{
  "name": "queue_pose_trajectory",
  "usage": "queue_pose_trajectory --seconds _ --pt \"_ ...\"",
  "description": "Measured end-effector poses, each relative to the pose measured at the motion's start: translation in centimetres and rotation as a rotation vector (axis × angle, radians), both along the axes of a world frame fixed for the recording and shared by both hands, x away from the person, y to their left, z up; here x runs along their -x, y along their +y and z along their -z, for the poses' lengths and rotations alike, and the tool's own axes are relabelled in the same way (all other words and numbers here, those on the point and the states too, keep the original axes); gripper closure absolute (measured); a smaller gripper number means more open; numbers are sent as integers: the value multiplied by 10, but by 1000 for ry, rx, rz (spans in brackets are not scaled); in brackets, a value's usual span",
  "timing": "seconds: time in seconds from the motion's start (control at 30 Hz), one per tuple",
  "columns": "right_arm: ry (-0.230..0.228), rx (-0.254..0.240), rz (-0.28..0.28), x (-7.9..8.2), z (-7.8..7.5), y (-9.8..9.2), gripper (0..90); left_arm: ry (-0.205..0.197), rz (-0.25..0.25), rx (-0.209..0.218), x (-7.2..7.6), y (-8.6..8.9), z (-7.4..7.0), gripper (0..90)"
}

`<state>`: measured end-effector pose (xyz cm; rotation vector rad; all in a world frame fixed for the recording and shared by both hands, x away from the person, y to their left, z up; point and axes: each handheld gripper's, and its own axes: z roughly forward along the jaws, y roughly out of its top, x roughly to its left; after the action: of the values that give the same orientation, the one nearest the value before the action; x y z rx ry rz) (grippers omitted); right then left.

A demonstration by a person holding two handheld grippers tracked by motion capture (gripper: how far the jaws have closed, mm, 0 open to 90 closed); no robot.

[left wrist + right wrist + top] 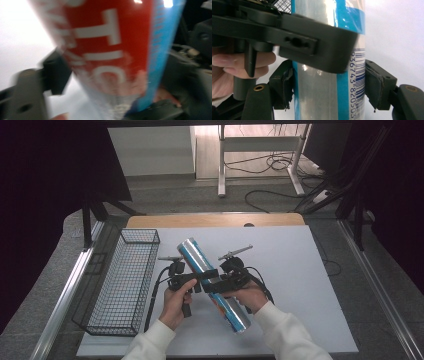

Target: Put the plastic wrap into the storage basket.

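A long tube can (193, 252), silver with blue bands, runs slantwise over the white table top (295, 270), its far end toward the basket. My right gripper (223, 286) is shut on its middle; in the right gripper view both pads (377, 85) press the can's (317, 97) sides beside a barcode. My left gripper (199, 280) clamps the can just beyond it, and its black jaw (312, 45) lies across the can's front. In the blurred left gripper view the can's red face with white letters (107, 37) sits between the left gripper's (112, 75) jaws, which touch it on both sides.
A black wire basket (140, 232) stands along the table's left side, close to the can's far end. The table's wooden edge (215, 220) is at the back. Floor with cables and a desk frame (260, 150) lies beyond.
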<state>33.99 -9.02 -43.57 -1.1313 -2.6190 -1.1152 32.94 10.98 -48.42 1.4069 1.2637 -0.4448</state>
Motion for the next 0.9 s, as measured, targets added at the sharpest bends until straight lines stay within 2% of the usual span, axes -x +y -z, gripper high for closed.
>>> queue_pose_trajectory --seconds 0.17,0.2,0.37,0.43,0.47,0.53,0.57,0.6,0.7,0.73,0.77,0.87,0.9 --pt "16 -11 -3 -1 1 2 318 7 1 1 0 2 -1 293" --pt "19 -13 -2 -1 1 2 317 17 -2 14 -1 4 -1 298" --pt "25 -23 0 -2 1 5 306 4 5 -5 -2 8 -6 314" --pt "22 -32 -7 -2 0 6 274 1 11 -6 -2 10 -9 316" --pt "24 -52 -19 -1 -4 7 218 -8 18 -13 -3 12 -11 317" --pt "13 -68 -33 1 -7 6 173 -19 19 -15 -2 13 -14 317" --pt "13 -68 -33 1 -7 6 173 -23 22 -19 -2 14 -16 317" --pt "10 -79 -39 4 -11 2 134 -31 28 -28 -2 16 -18 318" --pt "-6 -91 -26 6 -15 -4 113 -42 29 -41 -2 21 -22 319" --pt "-18 -117 -12 7 -21 -14 111 -43 28 -41 -2 23 -24 319" --pt "-18 -117 -12 7 -21 -14 111 -44 28 -38 -2 25 -25 319" --pt "-42 -147 16 8 -27 -31 108 -54 31 -33 -1 30 -30 319" --pt "-44 -157 27 8 -29 -44 105 -54 31 -30 -1 31 -31 319"
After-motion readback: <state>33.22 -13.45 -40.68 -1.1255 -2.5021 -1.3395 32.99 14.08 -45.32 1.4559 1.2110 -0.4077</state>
